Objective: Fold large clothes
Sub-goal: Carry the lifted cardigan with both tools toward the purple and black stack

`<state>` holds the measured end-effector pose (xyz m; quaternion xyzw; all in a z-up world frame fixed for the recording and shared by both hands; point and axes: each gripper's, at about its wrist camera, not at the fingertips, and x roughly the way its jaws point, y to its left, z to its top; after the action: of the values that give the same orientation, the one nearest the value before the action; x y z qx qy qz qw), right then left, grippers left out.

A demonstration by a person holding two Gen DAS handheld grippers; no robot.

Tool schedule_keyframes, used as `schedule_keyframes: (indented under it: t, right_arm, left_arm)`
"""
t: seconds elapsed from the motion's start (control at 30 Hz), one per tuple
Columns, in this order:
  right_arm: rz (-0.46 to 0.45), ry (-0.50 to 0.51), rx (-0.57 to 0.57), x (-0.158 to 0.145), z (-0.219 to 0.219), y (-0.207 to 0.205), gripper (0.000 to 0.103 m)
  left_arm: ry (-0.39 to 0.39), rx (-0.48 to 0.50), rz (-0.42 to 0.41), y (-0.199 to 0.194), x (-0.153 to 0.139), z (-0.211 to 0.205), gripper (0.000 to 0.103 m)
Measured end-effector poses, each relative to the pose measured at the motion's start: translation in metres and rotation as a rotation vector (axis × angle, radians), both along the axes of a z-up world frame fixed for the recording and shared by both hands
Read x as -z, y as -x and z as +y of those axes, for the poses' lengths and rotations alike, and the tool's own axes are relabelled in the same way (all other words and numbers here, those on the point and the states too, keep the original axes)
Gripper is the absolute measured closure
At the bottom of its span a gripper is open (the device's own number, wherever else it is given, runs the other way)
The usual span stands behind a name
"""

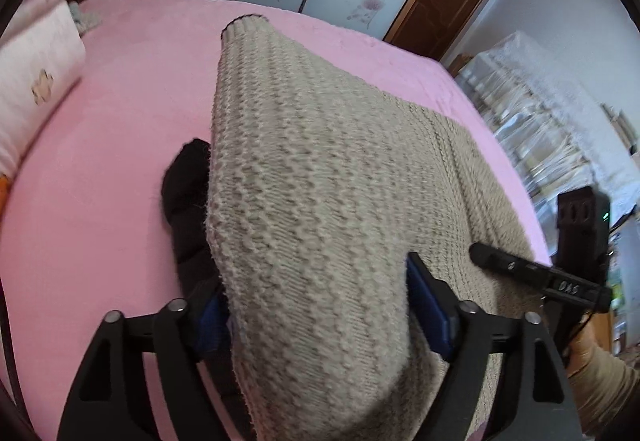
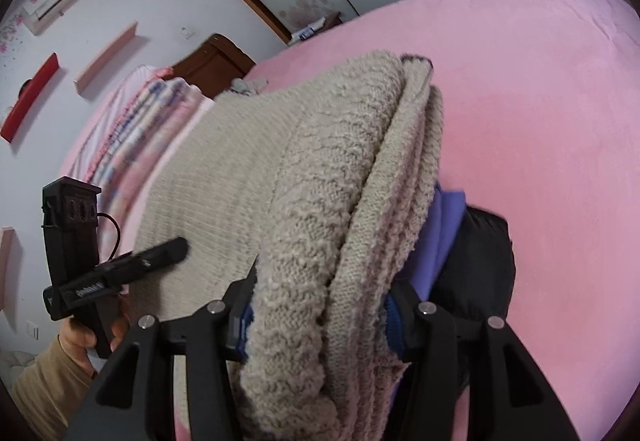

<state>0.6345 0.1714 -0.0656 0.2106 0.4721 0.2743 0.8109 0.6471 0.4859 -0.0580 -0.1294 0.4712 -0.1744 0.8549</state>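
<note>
Across the centre of both wrist views lay the beige knit sweater (image 1: 320, 169), draped over a pink bed (image 1: 120, 113) and bunched between the fingers of each tool. At the bottom of the left view, the left gripper (image 1: 320, 305) was clamped on one thick fold of knit, its blue pads pressed against the wool on either side. At the bottom of the right view, the right gripper (image 2: 316, 321) pinched several stacked layers of the same sweater. The likeliest trouble, as I judged it, was a layer slipping free: the right-hand bundle was thick and loosely knit, so an inner ply could slide out if pulled unevenly, leaving the fold crooked. A dark garment (image 1: 188, 193) at centre left lay partly under the sweater, and in the right view a purple cloth (image 2: 444, 233) sat just beside the held edge at centre right; either could be dragged along. A pillow (image 1: 36, 81) lay at the left edge, well apart from the sweater.
</note>
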Motion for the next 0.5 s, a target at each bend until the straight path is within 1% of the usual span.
schedule_keyframes:
  t: [0.07, 0.13, 0.17, 0.2, 0.23, 0.27, 0.33, 0.37, 0.43, 0.5]
  right_arm:
    - [-0.022, 0.021, 0.001, 0.007, 0.001, 0.005, 0.049]
    - [-0.048, 0.051, 0.006, 0.012, 0.002, 0.009, 0.044]
    - [-0.055, 0.060, 0.007, 0.014, 0.003, 0.008, 0.042]
    - [-0.059, 0.069, 0.013, 0.016, 0.002, 0.008, 0.037]
    - [-0.061, 0.075, 0.015, 0.015, 0.002, 0.008, 0.033]
    - [-0.060, 0.077, 0.014, 0.014, 0.003, 0.005, 0.032]
    - [-0.063, 0.078, 0.011, 0.009, 0.002, 0.005, 0.027]
    - [-0.066, 0.090, 0.011, 0.005, 0.002, 0.006, 0.027]
    - [-0.074, 0.127, 0.013, -0.003, 0.004, 0.009, 0.026]
    - [-0.099, 0.157, 0.013, -0.015, 0.004, 0.016, 0.026]
  left_arm:
    - [0.049, -0.004, -0.006, 0.000, 0.013, 0.004, 0.015]
    - [0.083, -0.010, -0.009, 0.001, 0.023, 0.007, 0.013]
    - [0.089, -0.013, -0.011, 0.001, 0.024, 0.007, 0.013]
    - [0.088, -0.016, -0.013, 0.000, 0.025, 0.007, 0.012]
    - [0.075, -0.019, -0.020, 0.001, 0.025, 0.005, 0.011]
    - [0.057, -0.025, -0.027, 0.005, 0.024, 0.003, 0.006]
    - [0.002, -0.047, -0.041, 0.013, 0.018, 0.003, 0.003]
    - [-0.014, -0.056, -0.043, 0.017, 0.012, 0.001, 0.002]
    - [-0.067, -0.088, -0.073, 0.024, 0.002, -0.003, 0.002]
    - [-0.088, -0.114, -0.108, 0.033, -0.013, -0.007, 0.002]
